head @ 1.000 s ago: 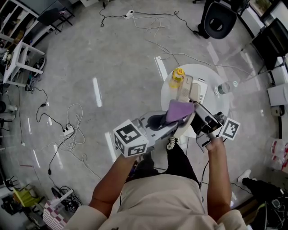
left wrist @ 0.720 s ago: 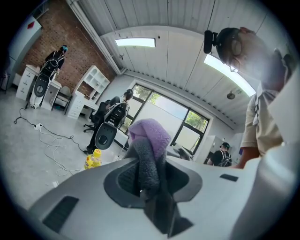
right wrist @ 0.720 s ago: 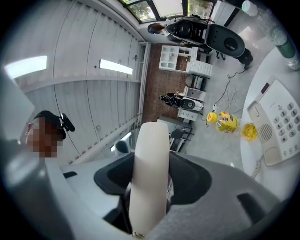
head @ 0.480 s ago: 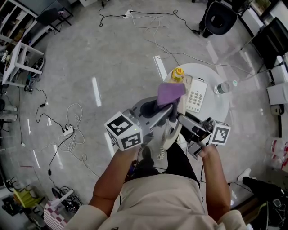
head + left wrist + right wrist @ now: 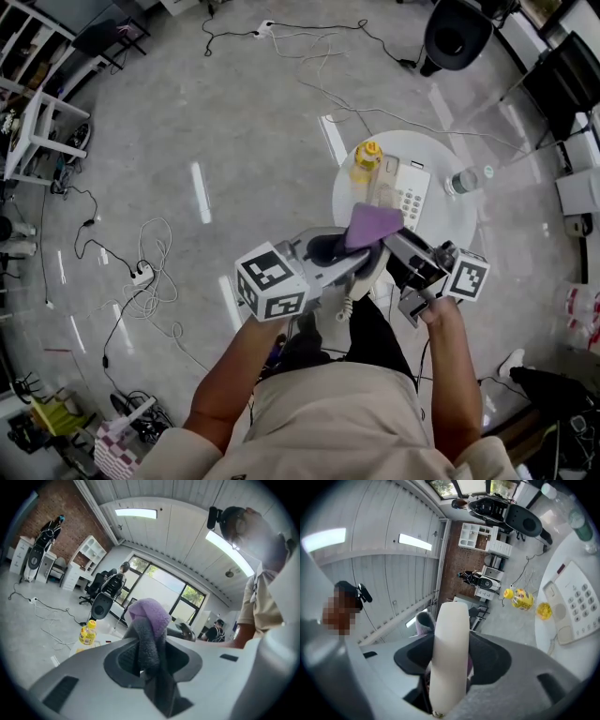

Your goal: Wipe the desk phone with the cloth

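Note:
My left gripper (image 5: 360, 249) is shut on a purple and grey cloth (image 5: 373, 225), which bunches up out of its jaws (image 5: 149, 625) in the left gripper view. My right gripper (image 5: 396, 251) is shut on the cream handset (image 5: 450, 653), held off the table and upright between the jaws. In the head view the cloth lies against the handset (image 5: 365, 278), whose coiled cord (image 5: 345, 307) hangs below. The phone base (image 5: 410, 197) with its keypad sits on the round white table (image 5: 442, 232); it also shows at the right of the right gripper view (image 5: 574, 606).
A yellow bottle (image 5: 367, 161) stands beside the phone base, and a clear water bottle (image 5: 466, 181) stands at the table's right edge. A black office chair (image 5: 457, 33) is behind the table. Cables (image 5: 150, 267) trail over the floor at the left, near white shelving (image 5: 37, 122).
The cloth swung up and away over the phone base half a second ago, then came back down against the handset. The right gripper with the handset shifted only slightly.

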The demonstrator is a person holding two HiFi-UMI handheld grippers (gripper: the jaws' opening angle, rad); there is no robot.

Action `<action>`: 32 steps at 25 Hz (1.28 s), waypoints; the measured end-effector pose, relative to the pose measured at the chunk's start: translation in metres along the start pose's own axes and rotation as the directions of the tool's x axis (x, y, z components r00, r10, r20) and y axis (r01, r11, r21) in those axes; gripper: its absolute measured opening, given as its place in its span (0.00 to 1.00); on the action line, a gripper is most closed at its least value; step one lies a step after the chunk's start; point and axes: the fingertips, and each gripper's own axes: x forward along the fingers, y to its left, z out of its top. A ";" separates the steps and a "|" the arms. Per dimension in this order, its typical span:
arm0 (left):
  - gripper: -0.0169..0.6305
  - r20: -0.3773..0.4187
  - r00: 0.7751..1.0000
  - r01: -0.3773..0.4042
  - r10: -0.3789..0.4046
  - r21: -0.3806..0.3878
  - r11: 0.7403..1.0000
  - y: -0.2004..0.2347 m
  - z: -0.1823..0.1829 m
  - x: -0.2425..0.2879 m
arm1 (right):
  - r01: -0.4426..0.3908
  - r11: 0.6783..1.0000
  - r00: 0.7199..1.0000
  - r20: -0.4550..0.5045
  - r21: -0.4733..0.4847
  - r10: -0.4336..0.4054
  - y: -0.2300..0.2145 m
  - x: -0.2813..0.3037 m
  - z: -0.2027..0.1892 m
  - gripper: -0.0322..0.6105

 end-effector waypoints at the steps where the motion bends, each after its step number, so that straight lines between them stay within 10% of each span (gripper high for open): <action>1: 0.17 -0.015 1.000 -0.005 0.006 0.012 1.000 -0.002 -0.003 -0.001 | 0.036 0.998 0.999 -0.008 -0.044 -0.036 -0.001 0.000 0.003 0.38; 4: 0.17 0.034 0.999 -0.013 0.013 0.006 1.000 -0.007 0.013 -0.011 | 0.167 0.956 0.981 -0.052 -0.240 -0.185 -0.008 -0.002 0.008 0.38; 7: 0.17 0.121 0.992 0.041 -0.034 -0.056 0.998 -0.016 0.045 -0.016 | 0.253 0.845 0.935 -0.107 -0.472 -0.340 -0.018 -0.003 0.001 0.38; 14: 0.17 0.091 0.995 0.040 -0.033 -0.076 0.996 0.007 0.039 0.002 | 0.190 0.597 0.838 -0.188 -0.779 -0.512 -0.021 0.010 -0.035 0.38; 32: 0.17 0.133 0.987 -0.084 0.091 -0.054 0.995 0.045 0.053 -0.027 | 0.196 0.580 0.823 -0.188 -0.790 -0.535 -0.019 0.006 -0.028 0.38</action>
